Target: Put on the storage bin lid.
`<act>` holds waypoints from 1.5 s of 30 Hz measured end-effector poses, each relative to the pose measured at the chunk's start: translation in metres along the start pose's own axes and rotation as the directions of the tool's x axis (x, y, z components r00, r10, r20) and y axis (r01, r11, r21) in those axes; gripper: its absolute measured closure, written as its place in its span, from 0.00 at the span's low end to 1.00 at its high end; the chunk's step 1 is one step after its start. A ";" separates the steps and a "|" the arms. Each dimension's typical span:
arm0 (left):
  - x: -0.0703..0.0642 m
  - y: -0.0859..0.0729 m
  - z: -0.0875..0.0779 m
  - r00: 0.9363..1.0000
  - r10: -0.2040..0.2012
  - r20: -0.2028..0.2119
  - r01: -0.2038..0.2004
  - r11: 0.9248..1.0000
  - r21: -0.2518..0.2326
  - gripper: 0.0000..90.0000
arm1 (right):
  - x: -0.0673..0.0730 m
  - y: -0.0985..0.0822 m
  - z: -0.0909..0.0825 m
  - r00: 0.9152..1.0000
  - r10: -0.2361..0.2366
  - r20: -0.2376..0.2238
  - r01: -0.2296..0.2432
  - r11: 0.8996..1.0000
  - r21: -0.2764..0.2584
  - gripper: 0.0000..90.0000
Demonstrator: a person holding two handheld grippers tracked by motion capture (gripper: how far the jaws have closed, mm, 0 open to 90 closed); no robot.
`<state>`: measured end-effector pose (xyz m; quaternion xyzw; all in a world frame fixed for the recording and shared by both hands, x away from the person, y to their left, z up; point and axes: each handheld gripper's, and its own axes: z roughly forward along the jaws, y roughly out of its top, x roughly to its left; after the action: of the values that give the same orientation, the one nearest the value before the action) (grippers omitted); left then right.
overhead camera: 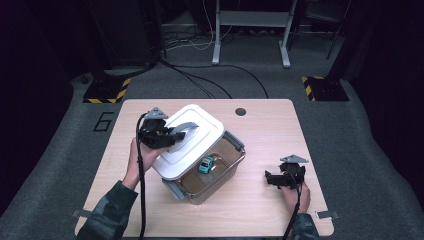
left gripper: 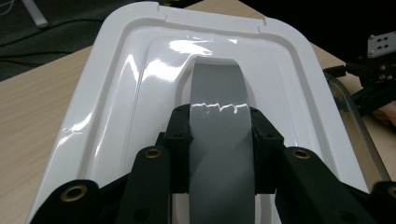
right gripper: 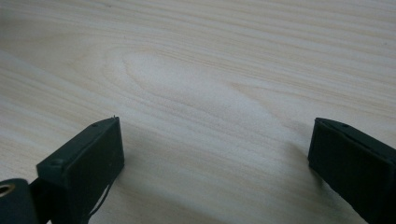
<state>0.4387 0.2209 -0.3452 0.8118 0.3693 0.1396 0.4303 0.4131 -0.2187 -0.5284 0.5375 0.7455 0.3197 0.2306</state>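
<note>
High view: wooden counter fills the mid-frame, dark floor around it. L gripper sits left of centre, its jaws clamped on the grey handle of a white lid. The lid lies skewed over a clear bin, covering its upper-left part; the lower-right part of the bin is uncovered. Inside that uncovered part, a small teal toy car sits on the bin floor, just right of the lid's edge. The person's left hand comes up from lower left, camo sleeve below it. R gripper rests at lower right of the counter, well apart from the bin, pointing left toward it, held by the right hand.

Left gripper view: handle runs up the centre of the frame between the two black jaws, which press on it from both sides, so a firm grip. White lid spreads around it, glossy w/ highlights. Counter shows at left. Bin rim at right edge; R gripper sits far right, upper part of frame.

Right gripper view: jaws stand wide apart, one at lower left, one at lower right, nothing between them, just bare counter w/ wood grain close below.
</note>
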 end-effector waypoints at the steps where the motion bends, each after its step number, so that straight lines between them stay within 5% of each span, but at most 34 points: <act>1: -0.004 0.001 0.005 1.000 0.007 0.011 -0.007 1.000 0.008 0.74 | 0.000 0.000 0.000 1.000 0.000 0.000 0.000 1.000 0.000 0.03; 25: -0.044 -0.005 0.044 0.993 0.046 0.109 -0.056 0.995 0.082 0.74 | 0.000 0.000 0.000 1.000 0.001 -0.002 -0.001 1.000 0.000 0.03; 37: -0.058 -0.010 0.052 0.994 0.060 0.094 -0.069 0.993 0.100 0.74 | 0.000 0.000 0.000 1.000 0.002 -0.002 -0.002 1.000 0.000 0.03; 45: -0.067 -0.016 0.052 0.993 0.103 0.058 -0.110 0.987 0.120 0.72 | 0.000 0.000 0.000 1.000 0.003 -0.003 -0.003 1.000 -0.001 0.03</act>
<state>0.4130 0.1478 -0.3828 0.8586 0.3219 0.1183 0.3810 0.4129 -0.2188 -0.5282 0.5383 0.7447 0.3211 0.2293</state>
